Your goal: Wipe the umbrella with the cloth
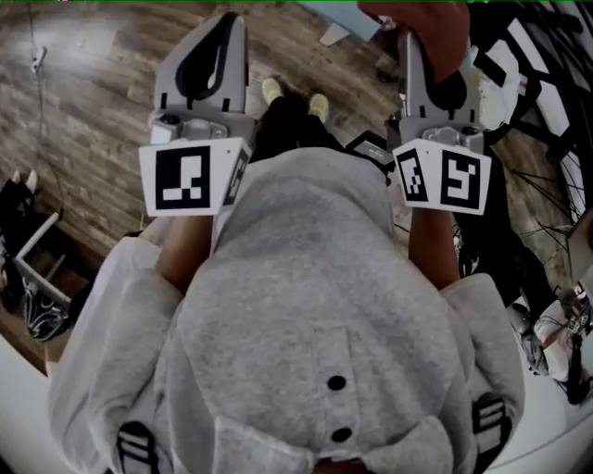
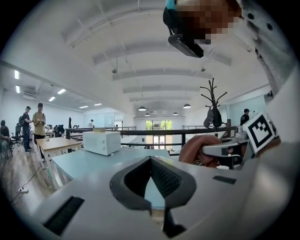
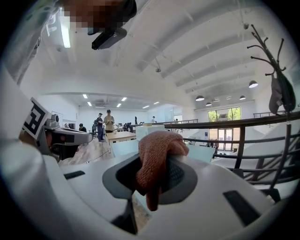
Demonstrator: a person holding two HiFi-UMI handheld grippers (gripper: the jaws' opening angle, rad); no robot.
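My right gripper (image 1: 431,51) is shut on a rust-orange cloth (image 3: 157,157), which bulges over the jaws and hangs down between them; the cloth (image 1: 417,23) also shows at the top of the head view. My left gripper (image 1: 211,42) is held level beside it, shut with nothing between its fingers (image 2: 151,161). Both point forward at chest height in front of a grey hoodie (image 1: 315,305). A black-and-white striped canopy with thin ribs (image 1: 528,83) lies low at the right; it looks like the umbrella. Neither gripper touches it.
A pale table (image 2: 89,164) with a white box (image 2: 101,142) stands ahead, with a dark railing (image 2: 187,133) behind it. A coat stand (image 3: 279,84) carries a dark hanging thing. People stand far left (image 2: 39,119). A wood floor (image 1: 93,102) and a white frame (image 1: 37,255) lie below.
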